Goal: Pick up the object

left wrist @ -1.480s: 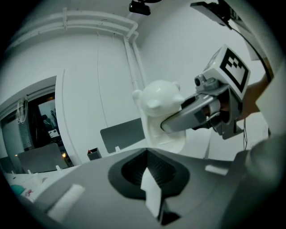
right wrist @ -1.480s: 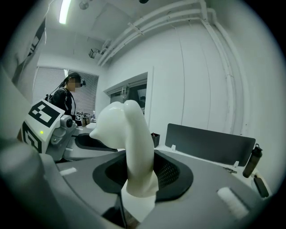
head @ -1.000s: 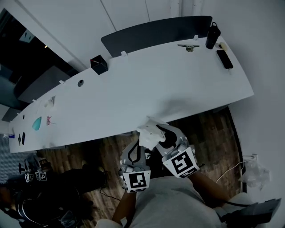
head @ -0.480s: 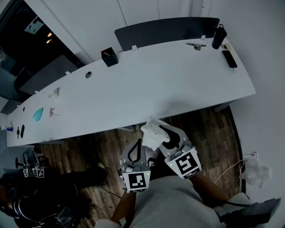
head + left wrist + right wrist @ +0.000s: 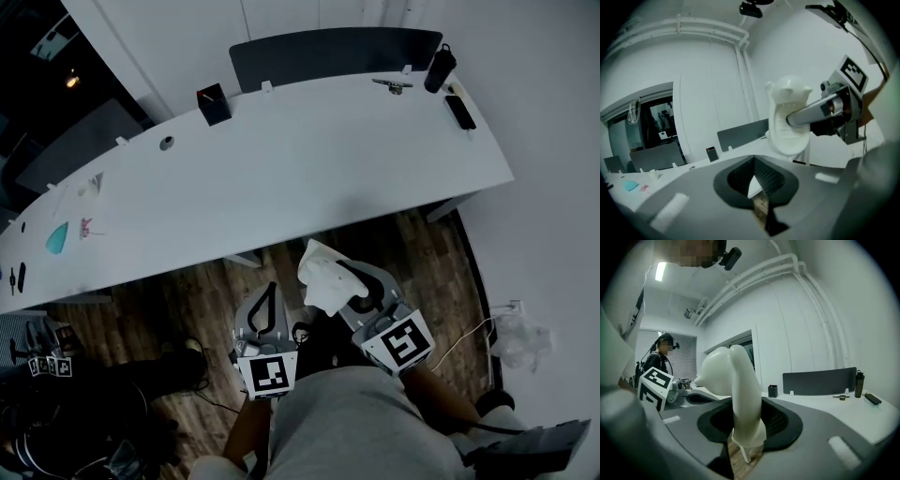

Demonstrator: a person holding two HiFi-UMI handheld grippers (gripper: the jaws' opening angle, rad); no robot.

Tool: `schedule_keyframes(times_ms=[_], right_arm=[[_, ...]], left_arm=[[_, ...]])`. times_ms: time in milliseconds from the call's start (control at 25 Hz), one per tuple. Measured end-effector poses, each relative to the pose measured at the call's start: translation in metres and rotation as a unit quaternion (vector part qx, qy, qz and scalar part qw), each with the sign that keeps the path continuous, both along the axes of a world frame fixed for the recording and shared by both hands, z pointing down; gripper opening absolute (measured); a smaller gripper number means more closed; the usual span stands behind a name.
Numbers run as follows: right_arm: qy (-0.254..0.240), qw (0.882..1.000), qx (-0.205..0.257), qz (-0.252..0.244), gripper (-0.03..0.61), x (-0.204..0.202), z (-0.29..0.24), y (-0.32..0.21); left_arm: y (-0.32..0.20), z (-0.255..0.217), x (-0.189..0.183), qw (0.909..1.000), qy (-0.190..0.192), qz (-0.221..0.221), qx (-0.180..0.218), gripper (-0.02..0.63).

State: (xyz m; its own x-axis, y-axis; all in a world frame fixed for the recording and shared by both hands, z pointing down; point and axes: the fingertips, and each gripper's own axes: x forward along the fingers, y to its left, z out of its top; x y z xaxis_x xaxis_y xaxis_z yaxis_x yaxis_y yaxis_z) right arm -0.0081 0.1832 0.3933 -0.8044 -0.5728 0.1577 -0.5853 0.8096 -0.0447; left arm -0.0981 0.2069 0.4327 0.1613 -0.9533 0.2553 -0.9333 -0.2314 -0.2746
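Note:
A white, rounded plastic object [image 5: 322, 274] is held off the table, over the wooden floor, by my right gripper [image 5: 339, 281], whose jaws are shut on its lower part. In the right gripper view the object [image 5: 734, 390] stands upright between the jaws and hides the gap. My left gripper [image 5: 270, 292] is beside it on the left, shut and holding nothing. In the left gripper view the object [image 5: 789, 117] and the right gripper [image 5: 834, 107] show at the upper right, and the left jaws [image 5: 757, 190] are together.
A long white table [image 5: 309, 178] lies ahead with a dark screen panel [image 5: 333, 53], a black bottle [image 5: 438, 67], a black box [image 5: 213, 103] and a phone [image 5: 460, 112]. Small items [image 5: 58, 236] lie at its left end. Another person [image 5: 658, 357] stands at the left.
Both grippers have drawn back from the table's edge, with the white object still held by the right one. The left gripper has drifted a little left, away from the right.

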Motion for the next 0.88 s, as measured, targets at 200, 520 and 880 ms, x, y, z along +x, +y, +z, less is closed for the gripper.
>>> schedule_keyframes(times_ms=[200, 520, 880], right_arm=[[-0.038, 0.999, 0.016, -0.01, 0.143, 0.015, -0.017, 0.01], [-0.07, 0.997, 0.01, 0.006, 0.143, 0.042, -0.032, 0.01], [-0.068, 0.997, 0.025, 0.009, 0.142, 0.061, -0.033, 0.017]], left_arm=[[0.004, -0.011, 0.009, 0.9997, 0.01, -0.018, 0.013, 0.0], [-0.003, -0.029, 0.044, 0.9991, 0.007, 0.005, 0.041, 0.0], [0.0, -0.036, 0.067, 0.9984, 0.01, 0.01, 0.054, 0.0]])
